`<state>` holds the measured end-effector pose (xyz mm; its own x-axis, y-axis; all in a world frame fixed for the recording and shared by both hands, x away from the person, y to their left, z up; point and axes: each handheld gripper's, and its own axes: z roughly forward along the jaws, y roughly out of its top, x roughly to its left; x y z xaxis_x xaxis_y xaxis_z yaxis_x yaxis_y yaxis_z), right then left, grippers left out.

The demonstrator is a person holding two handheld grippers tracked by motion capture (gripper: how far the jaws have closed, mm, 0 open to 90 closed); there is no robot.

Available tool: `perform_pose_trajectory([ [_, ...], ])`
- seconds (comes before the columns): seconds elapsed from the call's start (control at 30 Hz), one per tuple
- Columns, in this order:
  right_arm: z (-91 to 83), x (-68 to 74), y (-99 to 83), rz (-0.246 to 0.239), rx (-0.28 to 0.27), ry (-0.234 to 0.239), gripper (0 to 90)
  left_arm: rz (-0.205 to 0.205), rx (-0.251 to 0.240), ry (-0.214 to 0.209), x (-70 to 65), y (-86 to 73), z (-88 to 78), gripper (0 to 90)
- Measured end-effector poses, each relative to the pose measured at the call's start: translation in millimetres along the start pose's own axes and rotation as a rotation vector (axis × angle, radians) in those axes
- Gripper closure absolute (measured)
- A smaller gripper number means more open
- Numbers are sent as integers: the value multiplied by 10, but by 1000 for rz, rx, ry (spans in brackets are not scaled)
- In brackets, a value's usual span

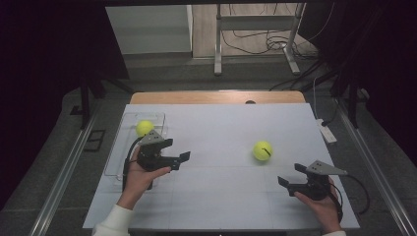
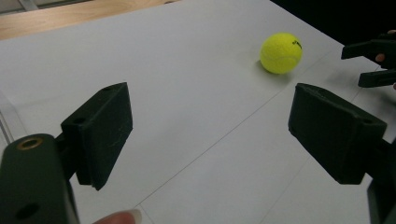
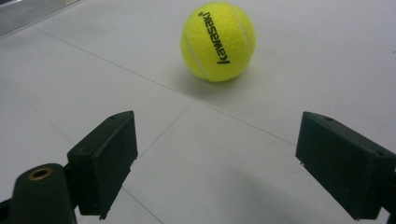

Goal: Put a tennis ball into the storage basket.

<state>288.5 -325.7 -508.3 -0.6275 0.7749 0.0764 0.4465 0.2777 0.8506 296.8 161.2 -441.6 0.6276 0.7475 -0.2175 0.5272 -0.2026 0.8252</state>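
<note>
Nearest the person, the left gripper (image 1: 179, 150) and right gripper (image 1: 290, 175) both gape with nothing between their blocky black jaws, a fuzzy round yellow ball (image 1: 262, 151) lies between them on the smooth white table (image 1: 221, 196), and farther off a second ball (image 1: 144, 128) sits in a clear box (image 1: 120, 142).

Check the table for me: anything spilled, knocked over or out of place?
Nothing stands out. One ball sits loose on the white table, the other ball lies in the clear bin, which stands upright. Both grippers, left and right, are open and empty.
</note>
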Motion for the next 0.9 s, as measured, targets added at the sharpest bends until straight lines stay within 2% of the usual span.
perform_pose_trajectory([
  [0.37,5,8,-10,-10,1,8,134,38,10,-14,-112,104,113,147],
  [0.6,-42,15,-27,-9,-2,2,133,70,47,-40,-227,147,307,144],
  [0.9,-69,25,-46,-11,-1,-4,134,86,70,-67,-318,194,495,144],
])
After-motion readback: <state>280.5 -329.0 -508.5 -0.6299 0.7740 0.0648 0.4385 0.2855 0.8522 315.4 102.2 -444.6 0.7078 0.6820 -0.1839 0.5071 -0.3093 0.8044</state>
